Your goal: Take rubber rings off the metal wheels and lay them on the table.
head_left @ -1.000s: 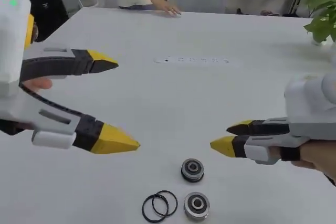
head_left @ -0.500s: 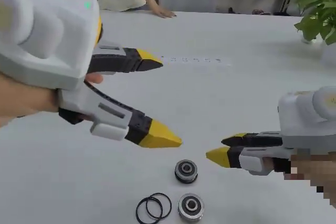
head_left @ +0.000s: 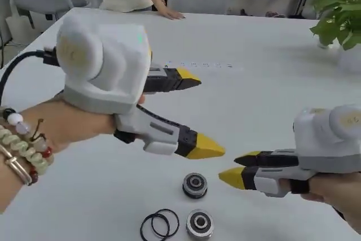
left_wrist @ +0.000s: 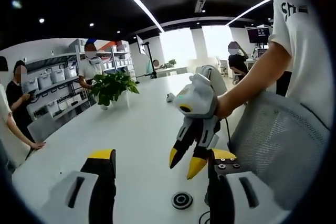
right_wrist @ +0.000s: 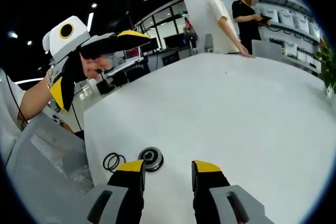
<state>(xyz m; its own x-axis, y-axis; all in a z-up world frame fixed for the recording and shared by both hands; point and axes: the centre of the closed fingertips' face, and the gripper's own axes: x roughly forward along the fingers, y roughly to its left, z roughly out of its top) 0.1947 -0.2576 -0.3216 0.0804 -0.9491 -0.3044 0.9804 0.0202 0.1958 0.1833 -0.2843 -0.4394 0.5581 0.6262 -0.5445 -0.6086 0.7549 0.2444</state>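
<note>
In the head view the left gripper is held above the white table with its yellow-tipped jaws spread wide and nothing between them. A beaded bracelet is worn on the wrist behind it. The right gripper is held low at the right, its tips pointed toward the left gripper. Its jaws are parted only narrowly in the head view, a clear gap is seen between them in the right gripper view, and nothing is held. A dark-rimmed wheel lies flat on the table just below the tips of both grippers, untouched by either. A paler wheel lies near it, closer to the person. Two black rubber rings are laid flat on the table just beside the paler wheel, on its left, one overlapping the other. A row of small printed marks is seen farther out on the table, too small to be read. In the left gripper view dark lettering is seen on a white shirt at the right edge, but it is cut off and cannot be read with certainty. Signs on the storage shelves are likewise too small to be made out. A potted plant stands at the far right of the table.
</note>
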